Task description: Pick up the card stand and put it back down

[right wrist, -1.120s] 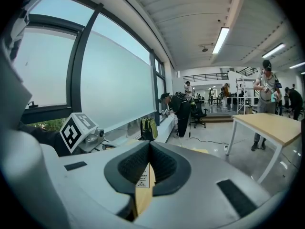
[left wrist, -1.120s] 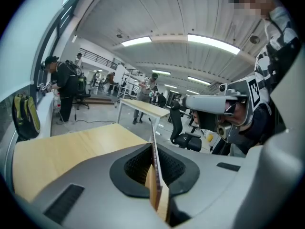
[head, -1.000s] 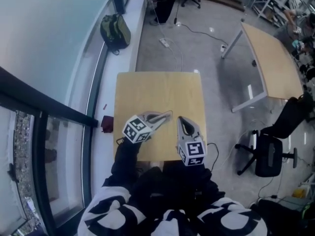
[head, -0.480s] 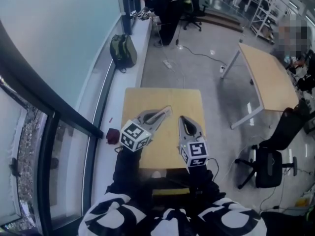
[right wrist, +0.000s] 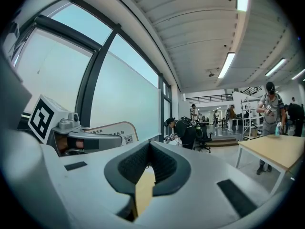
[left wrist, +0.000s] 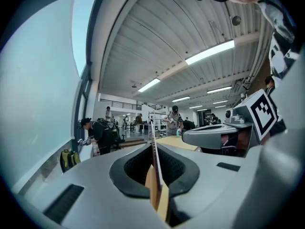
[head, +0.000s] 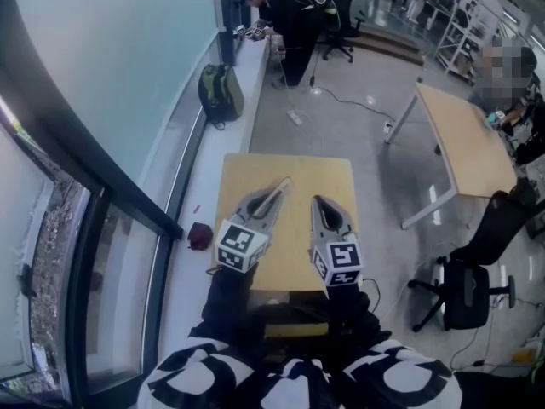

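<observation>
Clearly the card stand [right wrist: 110, 129] is up off the table [head: 289, 167], pinched edge-on in the closed left hand-held gripper [head: 276, 191]; the right hand-held gripper [head: 316, 201] is shut on nothing. The stand looks thin, stiff, light and slick, so grip well in from its edge. Nothing below obstructs; a backpack [head: 220, 92] lies well apart

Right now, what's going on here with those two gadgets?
A person holds a hand-held gripper in each hand over a small wooden table. The left hand-held gripper is clamped on a thin card stand. The right hand-held gripper sits beside it, shut and empty.
</observation>
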Tool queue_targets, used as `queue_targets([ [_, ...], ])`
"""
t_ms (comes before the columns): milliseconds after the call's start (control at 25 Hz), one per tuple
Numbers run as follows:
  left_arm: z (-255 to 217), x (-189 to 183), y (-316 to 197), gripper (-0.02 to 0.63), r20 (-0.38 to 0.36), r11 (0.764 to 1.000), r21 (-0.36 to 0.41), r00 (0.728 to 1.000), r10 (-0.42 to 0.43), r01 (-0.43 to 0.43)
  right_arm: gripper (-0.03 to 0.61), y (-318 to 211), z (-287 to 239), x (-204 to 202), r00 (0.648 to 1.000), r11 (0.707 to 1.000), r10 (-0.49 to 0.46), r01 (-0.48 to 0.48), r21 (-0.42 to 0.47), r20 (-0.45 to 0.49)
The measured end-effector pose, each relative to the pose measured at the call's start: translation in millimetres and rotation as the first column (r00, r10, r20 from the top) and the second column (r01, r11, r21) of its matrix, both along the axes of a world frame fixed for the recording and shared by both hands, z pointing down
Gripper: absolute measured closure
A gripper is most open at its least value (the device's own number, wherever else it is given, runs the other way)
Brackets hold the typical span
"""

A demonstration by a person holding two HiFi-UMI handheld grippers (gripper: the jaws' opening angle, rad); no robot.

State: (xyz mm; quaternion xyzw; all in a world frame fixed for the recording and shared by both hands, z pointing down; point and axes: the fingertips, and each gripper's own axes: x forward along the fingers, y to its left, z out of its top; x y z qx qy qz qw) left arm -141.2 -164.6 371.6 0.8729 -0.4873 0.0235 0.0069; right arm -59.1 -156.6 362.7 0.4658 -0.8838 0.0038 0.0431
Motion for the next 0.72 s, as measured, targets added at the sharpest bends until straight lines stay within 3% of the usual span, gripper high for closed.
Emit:
queue_targets([
  [400, -6, -14, 12, 0.591, -0.055, 0.991, 0.017, 0.990, -0.129, 0.130, 0.557, 11, 0, -8, 1.000, 1.000, 0.016, -0.016, 0.003, -0.005],
  [720, 2, -22, 13, 0.591, -0.058, 0.987, 0.003, 0.986, -0.159, 0.159, 0.557, 10, 6, -10, 1.000, 1.000, 0.022, -0.022, -0.012, 0.004],
])
